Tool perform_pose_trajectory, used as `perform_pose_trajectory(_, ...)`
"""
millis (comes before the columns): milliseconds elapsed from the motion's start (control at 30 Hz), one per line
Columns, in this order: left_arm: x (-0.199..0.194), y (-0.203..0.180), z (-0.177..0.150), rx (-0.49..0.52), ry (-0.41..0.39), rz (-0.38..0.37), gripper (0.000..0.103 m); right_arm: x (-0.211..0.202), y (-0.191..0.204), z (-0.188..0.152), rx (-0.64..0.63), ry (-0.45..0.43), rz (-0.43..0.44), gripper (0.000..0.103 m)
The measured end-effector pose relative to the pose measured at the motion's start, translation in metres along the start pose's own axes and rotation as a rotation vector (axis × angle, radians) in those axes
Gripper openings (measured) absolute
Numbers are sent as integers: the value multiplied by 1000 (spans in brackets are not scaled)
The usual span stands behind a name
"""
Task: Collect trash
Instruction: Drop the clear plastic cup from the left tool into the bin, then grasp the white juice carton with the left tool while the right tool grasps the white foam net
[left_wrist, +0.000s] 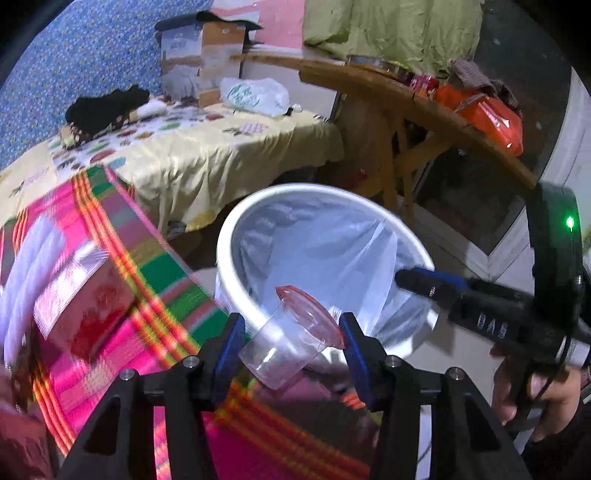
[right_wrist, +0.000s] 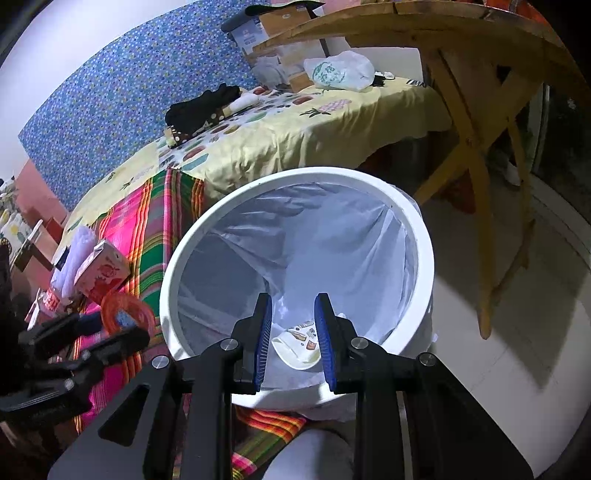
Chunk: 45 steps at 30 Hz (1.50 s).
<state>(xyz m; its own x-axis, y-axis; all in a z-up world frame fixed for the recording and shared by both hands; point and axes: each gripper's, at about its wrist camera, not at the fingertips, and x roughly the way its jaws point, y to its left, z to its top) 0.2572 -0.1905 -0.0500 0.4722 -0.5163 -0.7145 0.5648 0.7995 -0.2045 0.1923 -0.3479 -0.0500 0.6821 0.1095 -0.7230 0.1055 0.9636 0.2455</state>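
Plastic cup (left_wrist: 286, 343) clamped in left claw (left_wrist: 291, 350) beside bin (left_wrist: 236, 236).

Bin (right_wrist: 421, 236) mouth lies open; right hand-held gripper (right_wrist: 291, 343) hangs above it.

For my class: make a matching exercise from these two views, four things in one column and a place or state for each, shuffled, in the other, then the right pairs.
Things:
1. clear plastic cup
2. white bin
3. red-and-white carton
4. printed paper cup

Places or states:
A. at the bottom of the bin liner
B. lined with a white bag
C. on the striped cloth
D. held in the left gripper

Pairs: 1-D, 2-B, 3-C, 4-A
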Motion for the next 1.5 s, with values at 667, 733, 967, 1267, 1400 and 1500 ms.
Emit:
perform_pose_trajectory(667, -28, 13, 9, -45, -105, 32, 67, -16, 18, 4, -11, -51, 21, 30)
perform_pose_trajectory(733, -38, 18, 4, -57, -116, 55, 67, -20, 27, 4, -27, -57, 40, 34)
perform_pose_trajectory(967, -79, 38, -17, -97, -152, 153, 67, -25, 61, 1, -98, -55, 112, 34)
perform_pose_trajectory(1267, -131, 75, -53, -183, -180, 260, 67, -21, 104, -6, -193, -15, 204, 36)
perform_pose_trajectory(1400, -152, 85, -66, -205, -192, 314, 67, -22, 122, -10, -236, -11, 242, 45)
perform_pose_trajectory(1500, -166, 93, -73, -220, -201, 353, 67, -20, 135, -11, -270, -2, 261, 53)
